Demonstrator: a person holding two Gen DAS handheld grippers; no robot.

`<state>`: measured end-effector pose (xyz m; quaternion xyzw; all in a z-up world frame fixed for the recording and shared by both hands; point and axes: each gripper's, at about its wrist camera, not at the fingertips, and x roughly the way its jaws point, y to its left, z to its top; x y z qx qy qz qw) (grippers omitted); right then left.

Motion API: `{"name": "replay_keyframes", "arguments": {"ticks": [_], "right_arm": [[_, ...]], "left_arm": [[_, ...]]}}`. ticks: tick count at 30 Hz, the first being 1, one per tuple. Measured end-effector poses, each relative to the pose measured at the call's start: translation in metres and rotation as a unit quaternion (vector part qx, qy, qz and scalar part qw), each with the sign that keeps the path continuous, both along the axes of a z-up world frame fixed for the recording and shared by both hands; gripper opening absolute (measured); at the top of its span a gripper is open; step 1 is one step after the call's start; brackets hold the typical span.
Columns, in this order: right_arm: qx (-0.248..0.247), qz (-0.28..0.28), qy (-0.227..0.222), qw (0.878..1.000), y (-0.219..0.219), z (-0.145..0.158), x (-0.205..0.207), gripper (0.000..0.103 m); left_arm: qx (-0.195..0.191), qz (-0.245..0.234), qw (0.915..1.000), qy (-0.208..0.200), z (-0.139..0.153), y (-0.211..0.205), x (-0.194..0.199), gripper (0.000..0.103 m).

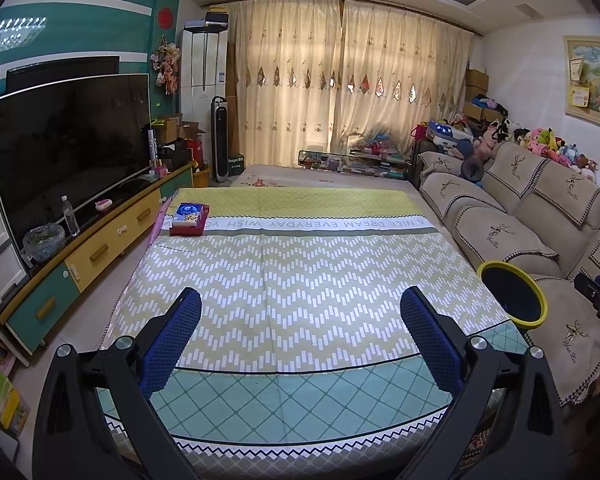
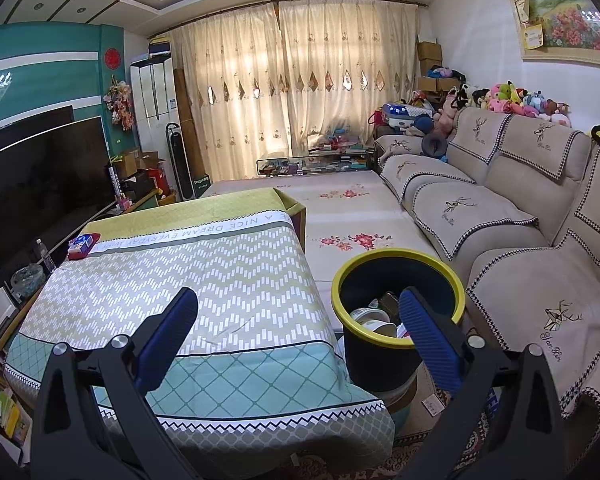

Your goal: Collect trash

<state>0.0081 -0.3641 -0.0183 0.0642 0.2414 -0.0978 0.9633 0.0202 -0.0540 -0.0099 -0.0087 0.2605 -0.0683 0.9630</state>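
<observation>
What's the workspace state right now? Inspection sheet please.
Surface: table under a patterned cloth, mostly bare.
Job's things: yellow-rimmed bin beside the table, cups and scraps inside.
Clutter: red tray with a blue box at the far left corner.
Grippers: left gripper and right gripper both open, holding nothing.
Cables: nothing seen.
Surroundings: TV to the left, sofa to the right, curtains behind.
</observation>
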Motion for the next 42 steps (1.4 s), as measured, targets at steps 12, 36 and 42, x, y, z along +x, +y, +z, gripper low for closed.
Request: {"name": "replay_keyframes", "arguments": {"ticks": [12,36,42], "right_arm": [[0.002,-0.001,0.000,1.000,-0.0014,-0.0015,0.0001,0.096],[0.006,0.001,0.006,1.000,0.0004,-0.0074,0.0033,0.096],[0.008,0.002,0.007,1.000,-0.0001,-0.0078,0.0041,0.096]], "left_arm": [[0.000,-0.005,1.0000,0.005,-0.0016,-0.0033,0.0016,0.098],[0.000,-0.010,0.9999,0.013,-0.0068,-0.0061,0.0052,0.098],[0.001,-0.010,0.9998,0.015,-0.0092,-0.0068,0.0056,0.098]]}}
